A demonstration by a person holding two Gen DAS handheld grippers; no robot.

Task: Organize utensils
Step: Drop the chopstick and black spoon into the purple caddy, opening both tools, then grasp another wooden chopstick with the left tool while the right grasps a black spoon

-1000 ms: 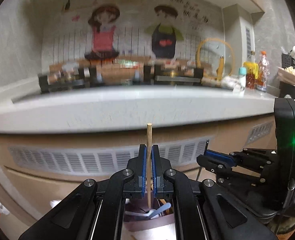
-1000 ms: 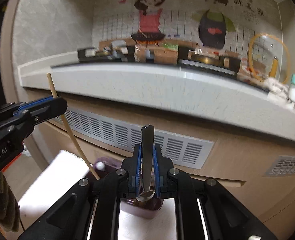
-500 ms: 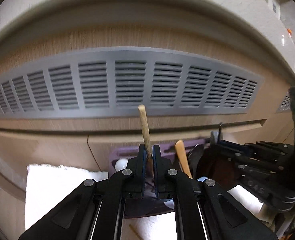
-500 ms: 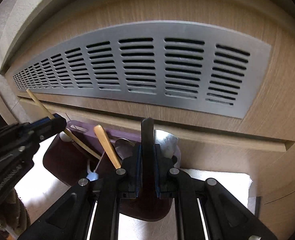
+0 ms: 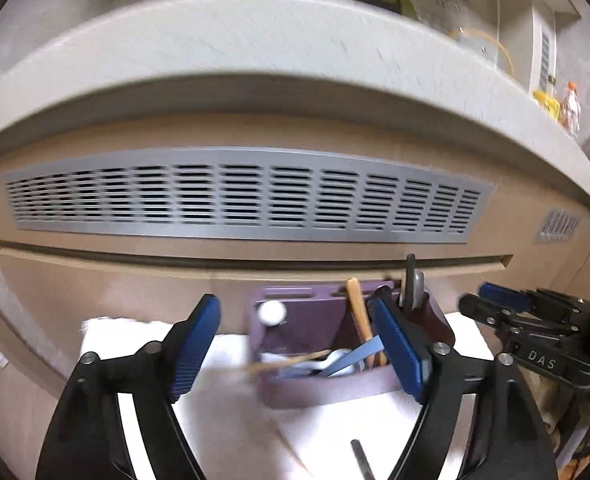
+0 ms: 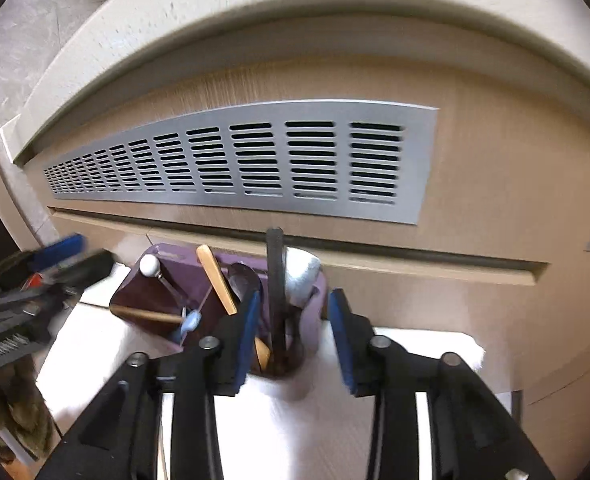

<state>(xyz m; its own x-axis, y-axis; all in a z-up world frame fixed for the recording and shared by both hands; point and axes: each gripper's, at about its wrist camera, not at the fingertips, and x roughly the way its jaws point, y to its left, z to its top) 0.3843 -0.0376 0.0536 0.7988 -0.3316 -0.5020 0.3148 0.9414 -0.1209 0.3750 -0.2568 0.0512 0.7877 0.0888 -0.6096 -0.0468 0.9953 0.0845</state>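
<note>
A purple utensil holder stands on a white cloth against a cabinet. It holds a wooden handle, blue and white plastic spoons, a white ball-tipped stick and a dark metal utensil. A wooden chopstick lies tilted across the holder's left compartment. My left gripper is open and empty just in front of the holder. My right gripper is open around the standing metal utensil without gripping it.
The white cloth covers the surface under the holder. A dark utensil tip lies on it near the front. A wooden cabinet front with a grey vent grille rises right behind, under a pale countertop edge.
Both grippers opened. The left let go of the chopstick, which now lies tilted in the holder. The right let go of the metal utensil, now standing in the holder. Both pulled back slightly.
</note>
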